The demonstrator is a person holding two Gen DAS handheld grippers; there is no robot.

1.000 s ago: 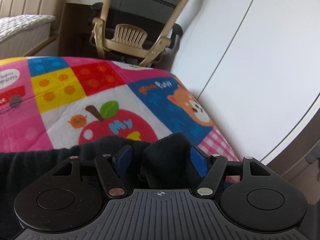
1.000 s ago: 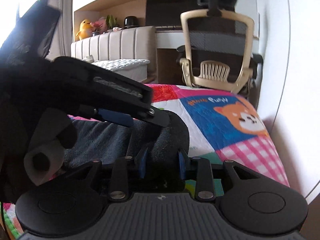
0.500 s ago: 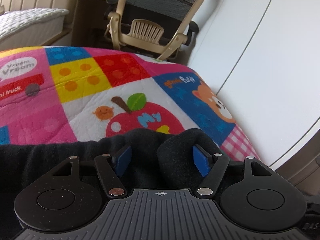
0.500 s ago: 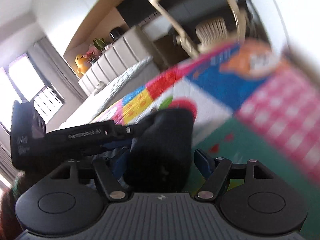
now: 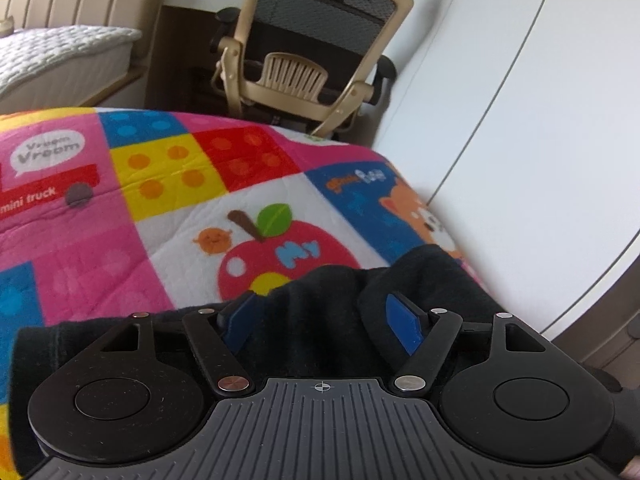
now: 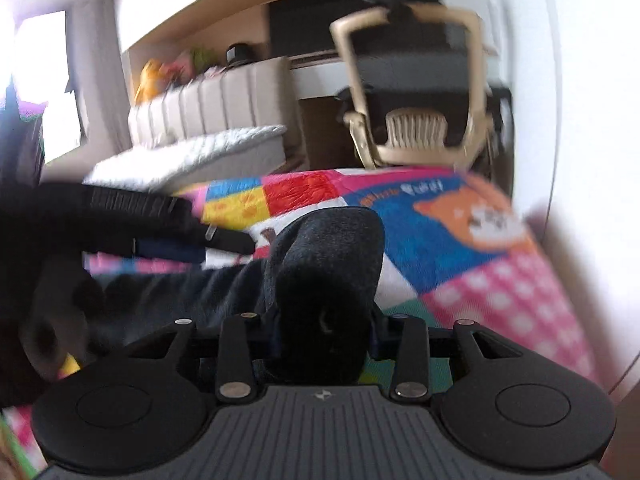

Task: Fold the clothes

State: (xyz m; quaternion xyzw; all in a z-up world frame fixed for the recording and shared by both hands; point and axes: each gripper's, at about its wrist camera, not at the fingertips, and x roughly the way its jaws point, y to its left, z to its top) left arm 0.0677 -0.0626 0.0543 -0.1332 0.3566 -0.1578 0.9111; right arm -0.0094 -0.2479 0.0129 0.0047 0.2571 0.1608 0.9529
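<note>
Behind colourful quilt (image 5: 168, 216), office chair (image 5: 304, 60); black garment (image 6: 328, 264) blocks foreground

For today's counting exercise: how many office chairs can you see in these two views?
1. The same beige-framed office chair stands beyond the far edge of the patchwork quilt, at a desk, and shows in both views. Others may be out of frame.

a bright patchwork cartoon quilt (image 5: 168, 208) covers the near bed; behind it stand a beige mesh-backed office chair (image 5: 316, 52), a white quilted mattress (image 5: 60, 56) and white wardrobe doors (image 5: 520, 112).
</note>
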